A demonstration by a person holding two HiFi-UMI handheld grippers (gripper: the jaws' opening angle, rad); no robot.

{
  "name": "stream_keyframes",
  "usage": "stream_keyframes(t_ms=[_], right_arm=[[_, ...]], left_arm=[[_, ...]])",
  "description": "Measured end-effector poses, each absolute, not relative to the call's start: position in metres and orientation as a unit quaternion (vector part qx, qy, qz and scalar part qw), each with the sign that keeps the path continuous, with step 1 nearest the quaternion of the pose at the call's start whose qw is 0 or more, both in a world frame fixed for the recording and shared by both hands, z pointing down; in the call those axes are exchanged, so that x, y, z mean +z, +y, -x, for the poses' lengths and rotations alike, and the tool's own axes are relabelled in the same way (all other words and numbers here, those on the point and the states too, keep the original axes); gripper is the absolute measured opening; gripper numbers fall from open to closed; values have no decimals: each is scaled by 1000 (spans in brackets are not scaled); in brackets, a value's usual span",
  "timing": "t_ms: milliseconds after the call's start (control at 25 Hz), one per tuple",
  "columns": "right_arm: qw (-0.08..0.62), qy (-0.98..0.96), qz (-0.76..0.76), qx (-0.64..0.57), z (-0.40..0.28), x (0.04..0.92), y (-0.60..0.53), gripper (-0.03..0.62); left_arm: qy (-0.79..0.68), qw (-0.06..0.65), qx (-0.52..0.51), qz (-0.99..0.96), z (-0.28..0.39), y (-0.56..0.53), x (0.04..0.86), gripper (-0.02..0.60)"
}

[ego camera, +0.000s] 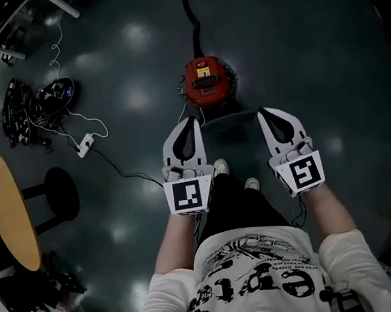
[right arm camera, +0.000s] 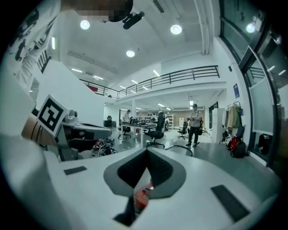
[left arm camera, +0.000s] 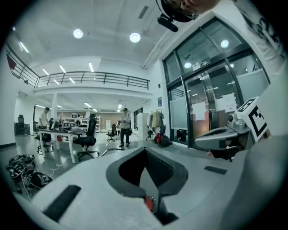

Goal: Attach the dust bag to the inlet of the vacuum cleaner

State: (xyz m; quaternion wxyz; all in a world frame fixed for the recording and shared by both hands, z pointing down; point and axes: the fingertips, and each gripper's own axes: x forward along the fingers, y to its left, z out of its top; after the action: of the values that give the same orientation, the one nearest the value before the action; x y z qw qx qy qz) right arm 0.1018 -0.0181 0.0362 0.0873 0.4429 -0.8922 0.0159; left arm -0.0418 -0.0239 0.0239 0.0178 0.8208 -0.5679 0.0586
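Dark, glossy floor (ego camera: pixel 312 63), dotted with pale reflections of ceiling lamps. At the left edge, a round wooden tabletop (ego camera: pixel 10 214) just beside a black stool (ego camera: pixel 60 194). Farther up, a heap of cables (ego camera: pixel 33 106) and a white power strip (ego camera: pixel 84 144) on a thin cord. All around, an open office hall: balcony railing (left arm camera: pixel 90 78) overhead, desks and swivel chairs, glass doors (left arm camera: pixel 211 108) along one side, a person (right arm camera: pixel 195 126) standing far off.

On the floor, upright, a red vacuum cleaner (ego camera: pixel 205 82) with a black hose (ego camera: pixel 192 15) leading away from it. Above it, side by side and roughly level, the left claw (ego camera: pixel 192 121) and the right claw (ego camera: pixel 262 111). Both pressed together at the tips, pinching nothing. Vacuum cleaner ahead of the tips, nearer the left claw, well below both and touching neither. Seen too as a red patch through the slot under each closed pair of jaws.
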Motion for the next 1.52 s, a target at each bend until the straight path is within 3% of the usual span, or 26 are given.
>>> stream_keyframes(t_ms=[200, 640, 1120, 1520], right_arm=[[81, -908, -412, 3, -101, -13, 44, 2], [53, -897, -438, 42, -139, -43, 144, 2], [71, -889, -449, 53, -138, -23, 165, 2], [65, -885, -458, 61, -136, -23, 171, 2]], left_arm=[[-570, 18, 43, -820, 28, 42, -27, 3], [-580, 33, 50, -812, 13, 144, -38, 3], [-584, 90, 28, -806, 10, 178, -16, 3], [-566, 91, 21, -819, 10, 182, -19, 3]])
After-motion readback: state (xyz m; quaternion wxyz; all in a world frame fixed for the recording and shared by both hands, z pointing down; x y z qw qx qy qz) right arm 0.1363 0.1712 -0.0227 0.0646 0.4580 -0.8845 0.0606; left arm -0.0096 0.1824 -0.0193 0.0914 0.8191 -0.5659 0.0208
